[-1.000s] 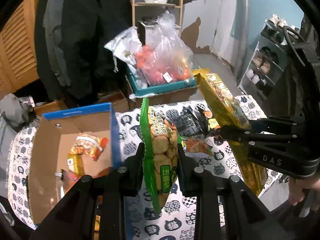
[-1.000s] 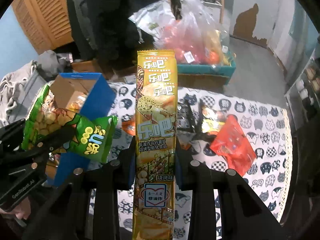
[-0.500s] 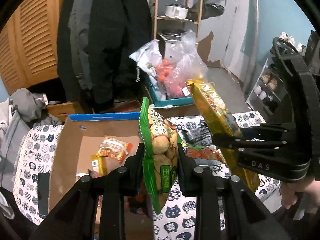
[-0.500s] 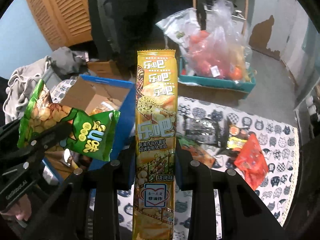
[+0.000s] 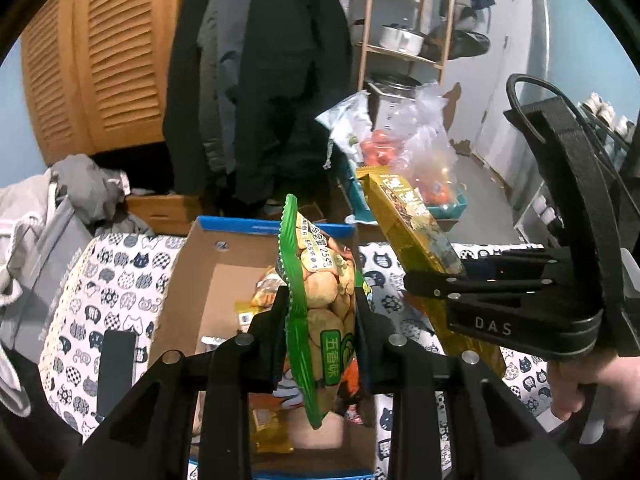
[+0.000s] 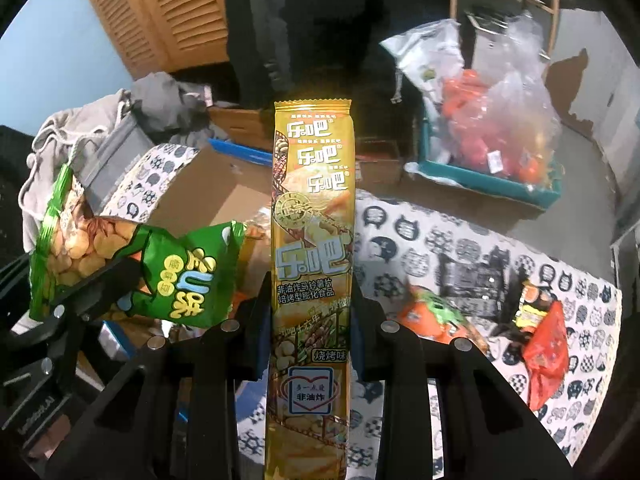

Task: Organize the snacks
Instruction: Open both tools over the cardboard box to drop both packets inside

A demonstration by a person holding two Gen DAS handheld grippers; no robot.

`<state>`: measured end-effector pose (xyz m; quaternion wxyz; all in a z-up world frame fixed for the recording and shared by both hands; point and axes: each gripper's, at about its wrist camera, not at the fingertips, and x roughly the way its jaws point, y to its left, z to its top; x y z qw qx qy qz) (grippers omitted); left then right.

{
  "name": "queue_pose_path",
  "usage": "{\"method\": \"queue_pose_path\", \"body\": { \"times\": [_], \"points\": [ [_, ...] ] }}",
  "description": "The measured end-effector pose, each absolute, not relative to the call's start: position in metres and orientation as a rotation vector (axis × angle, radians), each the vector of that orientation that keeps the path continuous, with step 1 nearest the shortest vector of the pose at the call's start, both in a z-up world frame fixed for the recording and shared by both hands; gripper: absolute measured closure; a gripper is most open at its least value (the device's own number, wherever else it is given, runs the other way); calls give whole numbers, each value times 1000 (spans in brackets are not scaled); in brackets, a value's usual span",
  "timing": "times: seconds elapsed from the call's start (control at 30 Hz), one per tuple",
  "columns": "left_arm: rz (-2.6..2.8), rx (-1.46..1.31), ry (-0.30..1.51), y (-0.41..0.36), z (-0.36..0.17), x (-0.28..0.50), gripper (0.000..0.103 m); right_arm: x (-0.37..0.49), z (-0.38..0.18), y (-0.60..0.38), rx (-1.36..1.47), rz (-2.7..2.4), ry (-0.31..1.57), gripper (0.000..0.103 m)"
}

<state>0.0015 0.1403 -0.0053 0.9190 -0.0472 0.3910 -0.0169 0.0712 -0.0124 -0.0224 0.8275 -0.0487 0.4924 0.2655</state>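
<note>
My left gripper (image 5: 320,320) is shut on a green snack bag (image 5: 316,304) and holds it edge-on above the open cardboard box (image 5: 192,268), which has a blue rim and several snack packs inside. The bag also shows in the right wrist view (image 6: 120,256). My right gripper (image 6: 310,320) is shut on a long yellow chip pack (image 6: 312,240), held upright just right of the box (image 6: 200,196). The pack also shows in the left wrist view (image 5: 412,220).
The table has a cat-print cloth (image 6: 440,240). On it, right of the box, lie a black pack (image 6: 472,280), an orange pack (image 6: 436,316) and a red pack (image 6: 544,356). A teal crate with plastic bags (image 6: 492,148) stands behind. Grey clothes (image 5: 60,208) lie at left.
Both grippers have moved left with their packs. The green bag is now over the box opening, and the yellow pack has come close to the box's right side.
</note>
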Motion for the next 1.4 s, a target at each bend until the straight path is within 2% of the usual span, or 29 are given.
{"method": "queue_pose_path", "body": {
  "times": [0.5,0.6,0.7,0.77,0.87,0.93,1.0,1.17,1.4],
  "points": [
    [89,-166,848,203,-30,-3,74,83,-40,50,-100,634,1124,73],
    [115,-172,872,206,-37,0,73,85,-39,55,-83,642,1128,68],
    [129,-169,882,205,-39,0,68,83,-33,56,-88,636,1103,65],
    [121,-172,883,203,-39,0,62,82,-29,54,-84,639,1085,56],
    [120,-152,887,196,-37,2,58,80,-25,49,-95,627,1067,49],
    [122,-126,889,190,-36,4,43,78,-23,44,-99,616,1060,43],
    [123,-114,885,183,-33,5,36,76,-22,39,-103,603,1053,38],
    [111,-102,886,170,-30,9,32,72,-17,19,-129,560,1024,31],
    [61,-131,910,149,-28,14,31,69,-12,-11,-137,506,998,28]
  ]
}}
